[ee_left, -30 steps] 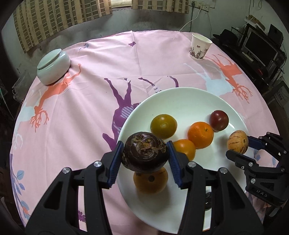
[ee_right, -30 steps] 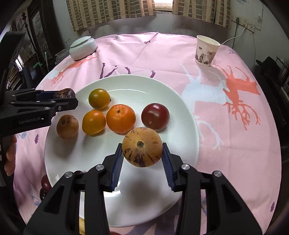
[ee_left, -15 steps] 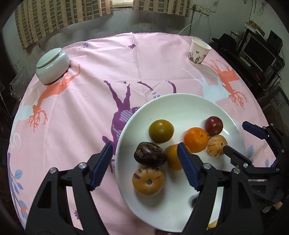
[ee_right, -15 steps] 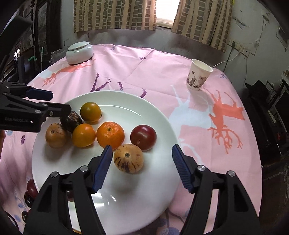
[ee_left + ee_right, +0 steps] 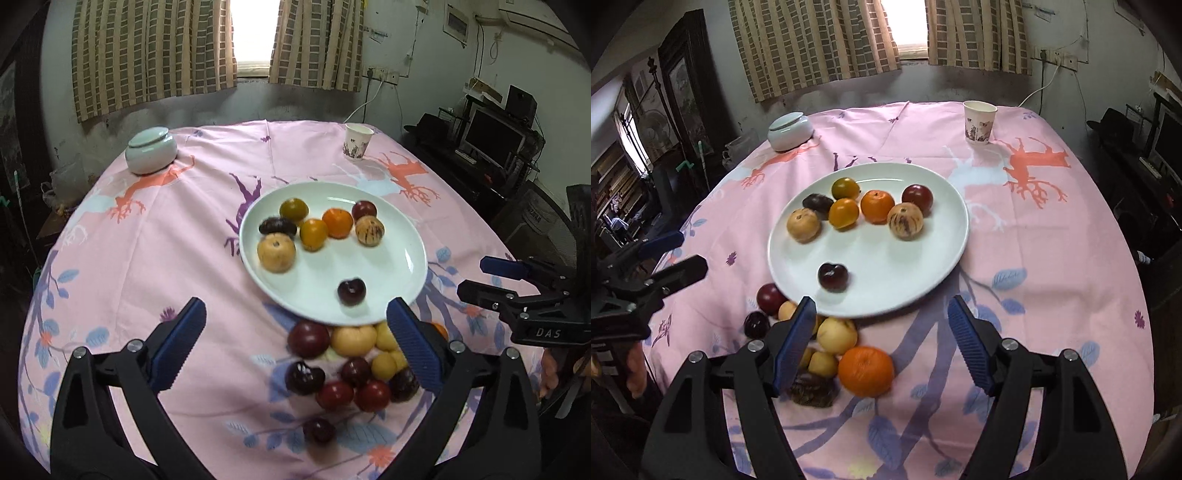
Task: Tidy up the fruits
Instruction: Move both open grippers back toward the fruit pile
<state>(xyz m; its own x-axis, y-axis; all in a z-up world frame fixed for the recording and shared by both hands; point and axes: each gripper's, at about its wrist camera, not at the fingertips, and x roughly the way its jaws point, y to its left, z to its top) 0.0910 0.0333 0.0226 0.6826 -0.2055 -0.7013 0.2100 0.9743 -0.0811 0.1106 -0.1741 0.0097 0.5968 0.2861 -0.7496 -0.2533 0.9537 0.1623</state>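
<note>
A white plate (image 5: 399, 266) (image 5: 923, 258) on the pink tablecloth holds several fruits: a dark passion fruit (image 5: 277, 226), a tan fruit (image 5: 276, 252), oranges (image 5: 337, 222), a striped fruit (image 5: 369, 230) (image 5: 905, 221) and a dark plum (image 5: 351, 291) (image 5: 833, 277). A pile of loose fruits (image 5: 351, 365) lies on the cloth in front of the plate, with an orange (image 5: 865, 370) nearest. My left gripper (image 5: 295, 347) is open and empty above the pile. My right gripper (image 5: 881, 345) is open and empty at the plate's near edge.
A lidded white-green jar (image 5: 150, 149) (image 5: 790, 131) stands at the far left and a paper cup (image 5: 357, 141) (image 5: 979, 122) at the far right. The round table's edge drops off all around. A monitor and shelves (image 5: 495, 140) stand to the right.
Both grippers have opened, left the passion fruit and the striped fruit on the plate, and pulled back and up. The fruit pile in front of the plate has come into view.
</note>
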